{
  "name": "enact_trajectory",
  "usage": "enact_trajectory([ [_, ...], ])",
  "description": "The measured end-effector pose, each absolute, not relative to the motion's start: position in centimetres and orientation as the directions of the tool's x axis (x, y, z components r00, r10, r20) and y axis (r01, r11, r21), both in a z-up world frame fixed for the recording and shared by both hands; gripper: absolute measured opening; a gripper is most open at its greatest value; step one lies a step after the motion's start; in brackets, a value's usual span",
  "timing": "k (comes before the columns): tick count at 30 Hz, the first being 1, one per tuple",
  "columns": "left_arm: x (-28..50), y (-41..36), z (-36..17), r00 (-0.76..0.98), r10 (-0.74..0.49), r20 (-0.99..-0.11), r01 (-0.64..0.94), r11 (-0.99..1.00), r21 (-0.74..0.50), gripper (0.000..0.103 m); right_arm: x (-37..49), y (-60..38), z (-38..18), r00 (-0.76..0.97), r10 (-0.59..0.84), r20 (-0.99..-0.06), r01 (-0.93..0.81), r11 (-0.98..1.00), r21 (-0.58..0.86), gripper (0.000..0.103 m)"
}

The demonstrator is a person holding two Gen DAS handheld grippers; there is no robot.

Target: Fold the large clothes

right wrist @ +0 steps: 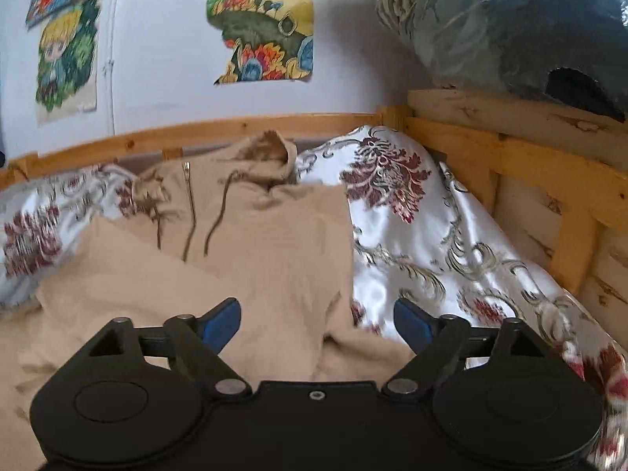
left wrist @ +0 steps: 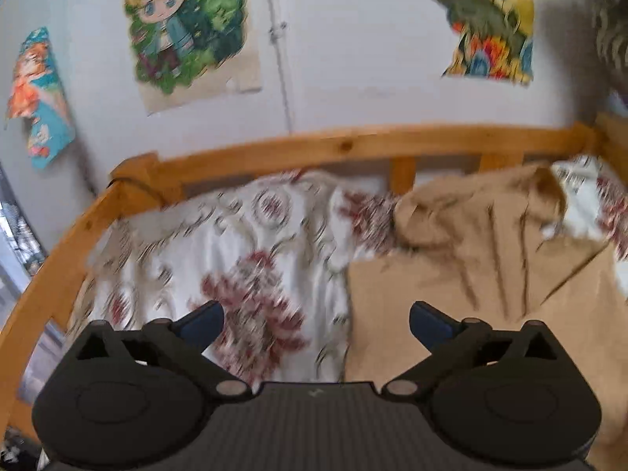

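Note:
A beige zip hoodie [right wrist: 243, 251] lies on the bed, hood toward the far rail, with both sides folded in over the front and the drawstrings and zipper showing. In the left wrist view the hoodie [left wrist: 490, 274] lies to the right. My left gripper [left wrist: 316, 322] is open and empty, above the bedspread just left of the hoodie's left edge. My right gripper [right wrist: 316, 320] is open and empty, above the hoodie's lower right edge.
The bed has a white satin bedspread with red flowers [right wrist: 431, 235] and a wooden rail [left wrist: 314, 149] around it. A wooden headboard [right wrist: 530, 165] stands at right with bagged bedding [right wrist: 510, 19] on top. Posters hang on the wall [left wrist: 188, 27].

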State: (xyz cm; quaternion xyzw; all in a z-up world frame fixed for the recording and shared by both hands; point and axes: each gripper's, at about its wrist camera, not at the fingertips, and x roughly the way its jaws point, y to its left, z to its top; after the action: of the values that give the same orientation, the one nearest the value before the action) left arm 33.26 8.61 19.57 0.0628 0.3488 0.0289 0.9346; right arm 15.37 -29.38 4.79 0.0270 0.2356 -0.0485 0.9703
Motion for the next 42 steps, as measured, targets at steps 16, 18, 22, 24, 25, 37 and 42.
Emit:
enact_trajectory([
  [16, 54.7, 3.8, 6.7, 0.788, -0.053, -0.613, 0.107, 0.993, 0.052, 0.083, 50.2, -28.7, 10.1, 0.856, -0.045, -0.515, -0.012, 0.994, -0.107, 0.075],
  [18, 56.5, 2.3, 5.6, 0.775, -0.045, -0.630, 0.148, 0.983, 0.112, 0.070, 53.1, -28.4, 8.8, 0.852, -0.050, -0.521, -0.012, 0.993, -0.115, 0.075],
  [22, 57.5, 0.9, 4.2, 0.808, 0.074, -0.585, 0.055, 0.978, 0.201, 0.003, 55.2, -27.4, 6.5, 0.856, -0.149, -0.495, 0.053, 0.977, -0.204, 0.003],
  [24, 55.6, 1.5, 4.3, 0.859, 0.044, -0.511, 0.015, 0.994, 0.111, 0.002, 53.1, -27.5, 6.2, 0.917, -0.185, -0.353, 0.123, 0.974, -0.189, 0.003],
  [25, 54.5, 1.6, 4.3, 0.880, 0.042, -0.473, 0.008, 0.995, 0.103, 0.002, 52.1, -27.6, 6.1, 0.935, -0.181, -0.305, 0.127, 0.974, -0.189, 0.002],
  [37, 46.2, 5.8, 1.1, 0.934, -0.113, -0.338, 0.151, 0.985, 0.087, 0.001, 41.5, -28.3, 0.9, 0.964, -0.109, -0.242, 0.023, 0.943, -0.332, 0.005],
  [42, 43.6, 6.6, -0.2, 0.928, -0.152, -0.339, 0.202, 0.973, 0.116, 0.001, 38.6, -29.0, 3.9, 0.949, 0.028, -0.315, -0.126, 0.947, -0.296, 0.051],
])
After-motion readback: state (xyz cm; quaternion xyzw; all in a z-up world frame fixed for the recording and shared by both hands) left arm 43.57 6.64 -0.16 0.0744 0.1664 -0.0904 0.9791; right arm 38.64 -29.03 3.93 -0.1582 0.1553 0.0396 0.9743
